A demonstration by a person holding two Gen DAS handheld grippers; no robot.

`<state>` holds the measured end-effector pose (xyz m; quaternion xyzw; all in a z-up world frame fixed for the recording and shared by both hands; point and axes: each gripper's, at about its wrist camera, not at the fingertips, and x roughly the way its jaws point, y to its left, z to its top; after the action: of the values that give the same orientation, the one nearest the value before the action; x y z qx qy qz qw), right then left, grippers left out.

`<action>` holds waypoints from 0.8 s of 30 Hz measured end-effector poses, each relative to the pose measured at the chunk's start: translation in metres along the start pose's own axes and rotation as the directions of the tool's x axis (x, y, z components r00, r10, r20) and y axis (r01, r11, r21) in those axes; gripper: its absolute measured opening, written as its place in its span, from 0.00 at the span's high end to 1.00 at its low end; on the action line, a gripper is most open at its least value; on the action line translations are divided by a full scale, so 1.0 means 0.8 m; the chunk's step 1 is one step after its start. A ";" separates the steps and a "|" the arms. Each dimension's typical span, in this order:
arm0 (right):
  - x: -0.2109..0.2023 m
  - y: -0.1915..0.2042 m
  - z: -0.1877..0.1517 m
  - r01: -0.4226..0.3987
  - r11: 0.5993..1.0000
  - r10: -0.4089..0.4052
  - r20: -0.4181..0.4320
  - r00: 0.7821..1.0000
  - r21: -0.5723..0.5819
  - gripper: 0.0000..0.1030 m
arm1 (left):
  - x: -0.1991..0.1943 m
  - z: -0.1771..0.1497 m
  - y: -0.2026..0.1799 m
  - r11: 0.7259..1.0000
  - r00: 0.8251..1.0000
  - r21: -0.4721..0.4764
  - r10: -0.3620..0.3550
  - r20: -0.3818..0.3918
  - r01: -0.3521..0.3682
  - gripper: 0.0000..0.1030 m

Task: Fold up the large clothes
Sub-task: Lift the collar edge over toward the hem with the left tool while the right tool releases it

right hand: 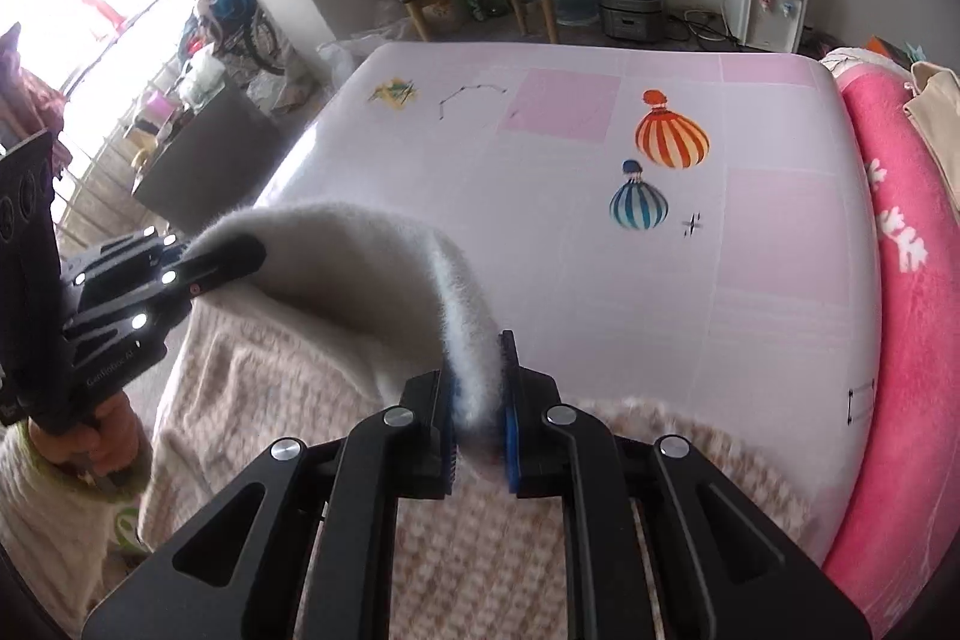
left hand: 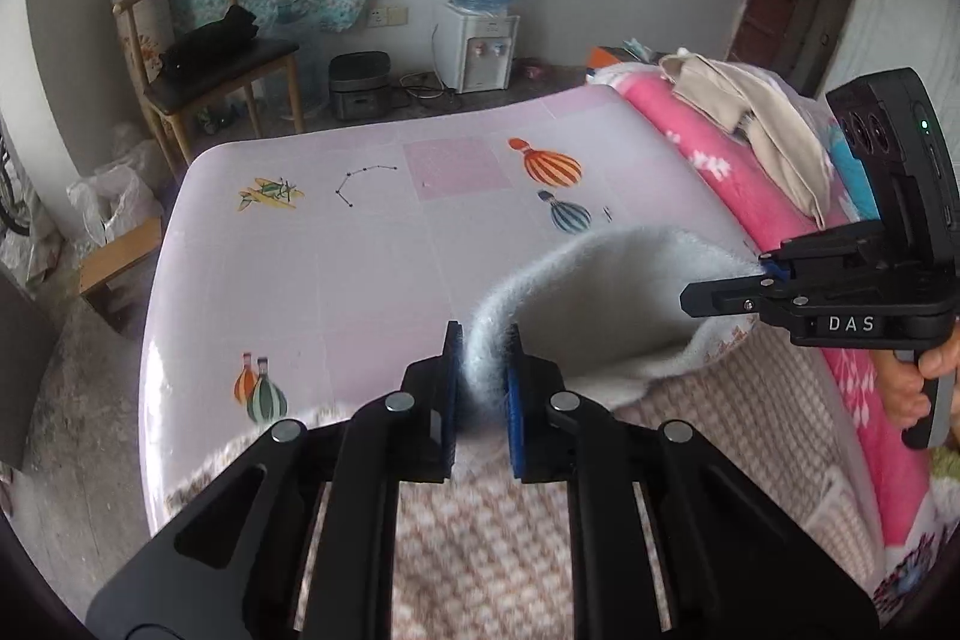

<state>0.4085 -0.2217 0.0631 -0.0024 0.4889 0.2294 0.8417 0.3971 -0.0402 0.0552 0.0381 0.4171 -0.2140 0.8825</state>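
Garment: a large fleecy piece (left hand: 606,316), white fluffy inside and beige checked outside, lies at the bottom centre of both views on the pink table cover (left hand: 360,250); its far edge is lifted and curls over, so the white side shows.
Left gripper (left hand: 485,388): its jaws are pressed together on the thick fluffy edge, at lower centre of the left wrist view; the blue pads (left hand: 513,418) sink into the pile.
Right gripper (right hand: 477,388): clamped on the same edge further along, at lower centre of the right wrist view; in the left view it appears at the right side, held by a hand (left hand: 918,388).
Risk of slipping: the bite seems shallow and mostly in the loose pile, so I think a quick pull can draw the edge out of one gripper.
Risk of a crooked fold: the edge sags between the two grips; if the hands do not travel together, the fold line probably comes skewed.
Risk of dragging: the cover looks smooth and glossy, so the whole garment may slide instead of folding.
Risk at the side: the pink blanket (right hand: 900,232) with a beige cloth (left hand: 750,124) on it lies at the right edge, just beside the garment; a wide swing could catch it.
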 end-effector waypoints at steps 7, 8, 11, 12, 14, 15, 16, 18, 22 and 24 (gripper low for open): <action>-0.022 0.035 -0.087 0.006 0.993 -0.013 -0.057 0.998 -0.118 0.72 | -0.006 -0.107 -0.018 0.996 0.994 0.087 0.007 -0.105 0.002 0.91; -0.035 0.034 -0.087 -0.035 0.995 0.032 -0.033 0.999 -0.093 0.68 | -0.005 -0.113 -0.017 0.997 0.994 0.083 0.005 -0.105 0.004 0.91; -0.070 0.040 -0.070 -0.138 0.989 0.141 0.071 0.987 -0.051 0.66 | -0.004 -0.118 -0.014 0.998 0.996 0.060 -0.011 -0.086 0.017 0.91; -0.072 0.043 -0.061 -0.157 0.987 0.159 0.088 0.983 -0.034 0.66 | -0.003 -0.118 -0.013 0.998 0.996 0.052 -0.018 -0.085 0.023 0.91; -0.059 0.049 -0.044 -0.177 0.984 0.176 0.087 0.980 -0.002 0.66 | -0.002 -0.118 -0.009 0.999 0.996 0.031 -0.026 -0.090 0.029 0.91; -0.046 0.054 -0.037 -0.155 0.988 0.155 0.073 0.985 -0.002 0.66 | -0.002 -0.119 -0.009 0.999 0.995 0.026 -0.027 -0.091 0.029 0.90; -0.028 0.058 -0.032 -0.127 0.992 0.127 0.049 0.991 -0.007 0.66 | -0.005 -0.120 -0.009 0.999 0.996 0.022 -0.027 -0.090 0.029 0.90; 0.010 0.061 -0.033 -0.091 0.996 0.091 -0.010 0.996 -0.010 0.66 | -0.013 -0.121 -0.007 0.999 0.995 0.015 -0.039 -0.091 0.040 0.89; 0.062 0.058 -0.058 -0.058 0.998 0.057 -0.095 0.994 -0.014 0.67 | -0.047 -0.123 0.004 0.993 0.992 -0.023 -0.114 -0.058 0.113 0.88; 0.059 0.061 -0.067 -0.047 0.998 0.043 -0.087 0.995 -0.046 0.67 | -0.061 -0.118 0.009 0.990 0.990 -0.032 -0.135 -0.025 0.134 0.87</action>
<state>0.3653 -0.1718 0.0069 -0.0214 0.5187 0.2594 0.8143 0.3049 0.0066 0.0303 -0.0007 0.4340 -0.2663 0.8607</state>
